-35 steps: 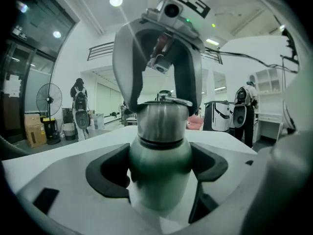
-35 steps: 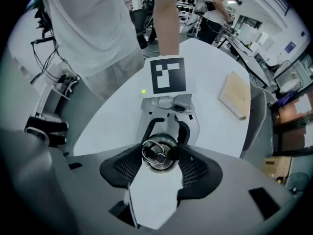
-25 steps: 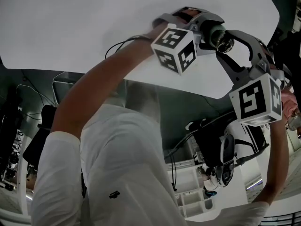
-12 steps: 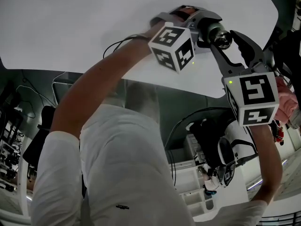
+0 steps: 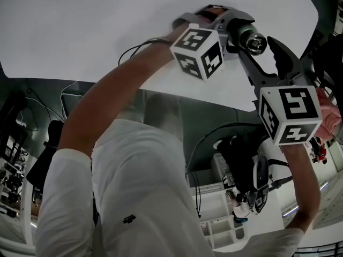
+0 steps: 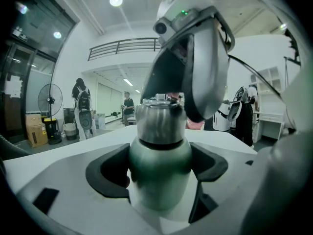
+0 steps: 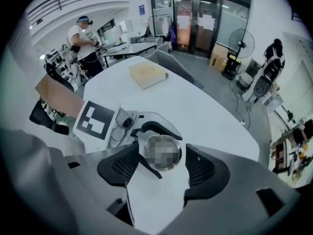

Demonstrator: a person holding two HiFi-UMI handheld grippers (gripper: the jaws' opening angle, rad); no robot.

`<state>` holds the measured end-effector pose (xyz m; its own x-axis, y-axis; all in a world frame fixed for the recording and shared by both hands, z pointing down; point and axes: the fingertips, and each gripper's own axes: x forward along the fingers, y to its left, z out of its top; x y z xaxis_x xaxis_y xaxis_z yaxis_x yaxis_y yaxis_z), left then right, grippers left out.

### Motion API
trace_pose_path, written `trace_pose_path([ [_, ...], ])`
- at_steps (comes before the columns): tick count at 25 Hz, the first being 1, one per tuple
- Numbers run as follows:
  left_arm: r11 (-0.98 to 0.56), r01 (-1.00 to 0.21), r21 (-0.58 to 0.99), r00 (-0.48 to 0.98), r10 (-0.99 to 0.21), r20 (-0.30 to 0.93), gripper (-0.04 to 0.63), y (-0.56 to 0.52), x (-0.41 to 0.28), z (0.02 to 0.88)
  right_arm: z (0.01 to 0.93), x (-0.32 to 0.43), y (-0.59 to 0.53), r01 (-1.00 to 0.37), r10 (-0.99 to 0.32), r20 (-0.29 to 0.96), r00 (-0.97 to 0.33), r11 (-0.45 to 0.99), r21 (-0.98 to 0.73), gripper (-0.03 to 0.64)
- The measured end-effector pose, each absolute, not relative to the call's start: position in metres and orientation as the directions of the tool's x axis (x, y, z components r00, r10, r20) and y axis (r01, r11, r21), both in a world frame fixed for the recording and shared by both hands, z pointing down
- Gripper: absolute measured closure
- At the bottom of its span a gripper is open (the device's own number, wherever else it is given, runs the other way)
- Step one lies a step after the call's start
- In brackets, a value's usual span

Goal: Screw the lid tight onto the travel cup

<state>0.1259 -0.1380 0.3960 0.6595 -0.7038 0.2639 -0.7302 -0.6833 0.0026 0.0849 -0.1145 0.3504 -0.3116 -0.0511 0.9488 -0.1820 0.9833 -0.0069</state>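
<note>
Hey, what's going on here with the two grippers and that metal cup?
A person works a gripper in each hand over a white table. The left gripper is clamped on the body of the steel travel cup, holding it upright. The right gripper points down over the lid on the cup; its jaws have just been opening, and the lid sits between them with the pads clear of it.

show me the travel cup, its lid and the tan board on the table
travel cup (image 6: pixel 160 173), left gripper view, on its rounded lower body
lid (image 6: pixel 159 124), left gripper view, on its silver side wall
tan board (image 7: pixel 148 74), right gripper view, on its flat top face
</note>
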Motion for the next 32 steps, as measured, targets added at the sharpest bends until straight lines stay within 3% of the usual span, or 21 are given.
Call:
trace_pose_path([
  [5,-0.682,-0.731,-0.001,0.657,-0.705,0.266,0.227,-0.136,0.122,0.396,0.332,0.081,-0.115,0.046,-0.066,0.945,-0.322,0.995,0.086,0.351],
  [8,-0.683,-0.73,0.002,0.659,-0.703,0.267,0.227,-0.135,0.123,0.396,0.328,0.088,-0.108,0.264,-0.025,0.967,-0.254,0.96,0.094,0.351],
  [12,-0.684,-0.729,0.0,0.66,-0.704,0.264,0.227,-0.132,0.119,0.394,0.323,0.09,-0.101,0.669,-0.049,0.987,-0.151,0.731,0.138,0.351],
  [15,-0.684,-0.729,0.0,0.66,-0.704,0.262,0.227,-0.132,0.117,0.393,0.323,0.088,-0.094,0.851,-0.04,0.99,-0.132,0.509,0.134,0.352],
  [20,-0.685,-0.729,0.003,0.662,-0.703,0.261,0.227,-0.133,0.117,0.394,0.341,0.087,-0.092,0.943,-0.04,0.995,-0.091,0.319,0.099,0.351],
  [24,-0.686,-0.728,0.003,0.663,-0.703,0.259,0.227,-0.135,0.12,0.395,0.357,0.093,-0.099,0.959,-0.039,0.999,-0.033,0.28,0.043,0.356],
  [25,-0.686,-0.728,0.003,0.663,-0.703,0.258,0.227,-0.136,0.12,0.395,0.359,0.093,-0.099,0.96,-0.036,0.999,-0.027,0.279,0.036,0.394],
  [32,-0.685,-0.729,0.002,0.661,-0.703,0.262,0.227,-0.136,0.121,0.396,0.359,0.091,-0.101,0.856,0.012,0.999,-0.053,0.515,0.039,0.394],
])
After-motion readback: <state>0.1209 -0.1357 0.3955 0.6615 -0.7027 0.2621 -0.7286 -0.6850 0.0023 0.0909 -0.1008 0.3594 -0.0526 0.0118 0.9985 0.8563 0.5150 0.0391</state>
